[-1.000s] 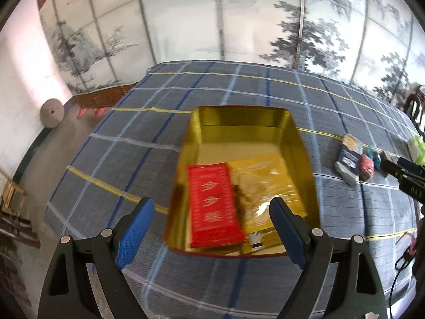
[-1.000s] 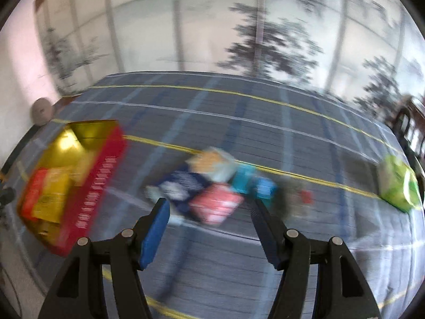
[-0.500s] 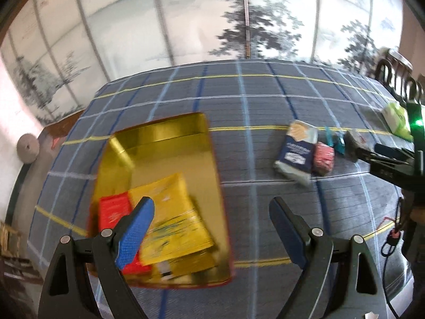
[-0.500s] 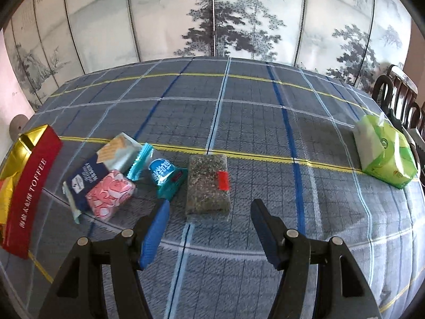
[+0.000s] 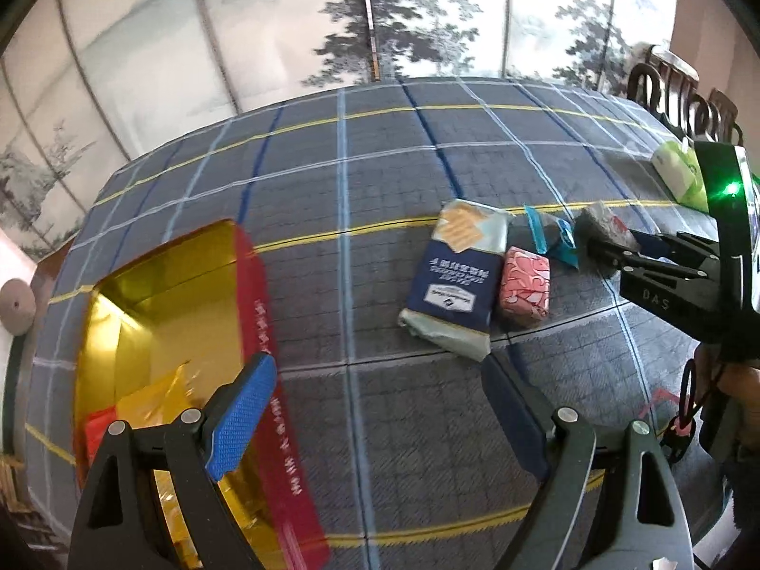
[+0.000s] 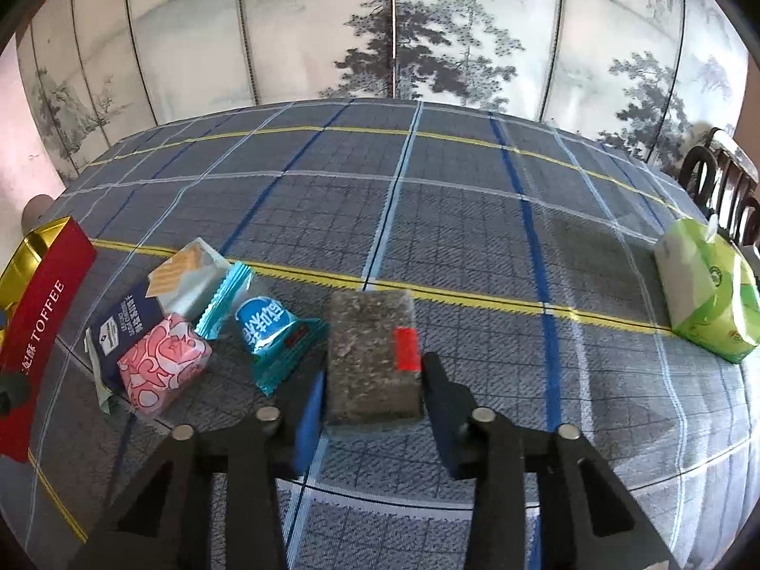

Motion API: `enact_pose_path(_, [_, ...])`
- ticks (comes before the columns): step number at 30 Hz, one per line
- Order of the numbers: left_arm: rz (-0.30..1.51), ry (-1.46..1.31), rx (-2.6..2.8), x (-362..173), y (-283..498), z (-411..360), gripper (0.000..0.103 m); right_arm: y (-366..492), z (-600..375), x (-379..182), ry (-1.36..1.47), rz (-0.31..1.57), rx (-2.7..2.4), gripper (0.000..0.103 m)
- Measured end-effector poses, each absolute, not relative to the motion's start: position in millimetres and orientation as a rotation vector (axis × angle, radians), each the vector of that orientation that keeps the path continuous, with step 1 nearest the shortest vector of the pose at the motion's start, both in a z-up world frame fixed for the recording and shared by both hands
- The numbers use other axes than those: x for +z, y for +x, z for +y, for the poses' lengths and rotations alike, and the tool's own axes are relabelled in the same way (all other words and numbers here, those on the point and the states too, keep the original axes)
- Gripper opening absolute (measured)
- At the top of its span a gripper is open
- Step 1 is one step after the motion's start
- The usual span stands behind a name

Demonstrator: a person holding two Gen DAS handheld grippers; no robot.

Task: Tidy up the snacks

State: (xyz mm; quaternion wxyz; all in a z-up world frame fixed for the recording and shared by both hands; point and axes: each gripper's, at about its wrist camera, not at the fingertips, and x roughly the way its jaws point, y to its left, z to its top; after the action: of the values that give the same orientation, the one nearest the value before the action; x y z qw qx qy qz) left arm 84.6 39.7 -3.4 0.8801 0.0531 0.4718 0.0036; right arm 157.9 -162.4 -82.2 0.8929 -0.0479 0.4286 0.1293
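Left hand-held gripper (image 5: 380,422) spread wide; right hand-held gripper (image 6: 373,408) narrowed.

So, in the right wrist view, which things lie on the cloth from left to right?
Red toffee tin → pink patterned packet → teal wrapper → grey speckled block, between the right claw fingers → green tissue pack.

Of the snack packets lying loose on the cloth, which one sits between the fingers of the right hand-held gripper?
The grey speckled block with a red label. It alone lies between the right hand-held gripper fingers; the teal, pink and navy packets lie further left.
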Motion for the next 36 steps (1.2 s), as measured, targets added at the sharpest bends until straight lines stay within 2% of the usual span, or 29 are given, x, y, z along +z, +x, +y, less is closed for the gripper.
enact_pose_path(17, [1.058, 0.17, -0.109, -32, 127, 20, 0.086, 136, -218, -84, -0.06, 0.872, 0.176, 0.036])
enact_pose_path(31, [1.08, 0.194, -0.134, -44, 159, 5, 0.085, 134, -222, -84, -0.05, 0.873, 0.177, 0.036])
enact_pose_path(33, [1.088, 0.187, -0.134, -45, 163, 5, 0.08, 134, -222, -84, -0.05, 0.873, 0.177, 0.036])
enact_pose_path(36, [1.101, 0.171, -0.149, -47, 166, 5, 0.066, 134, -222, -84, -0.048, 0.873, 0.178, 0.036])
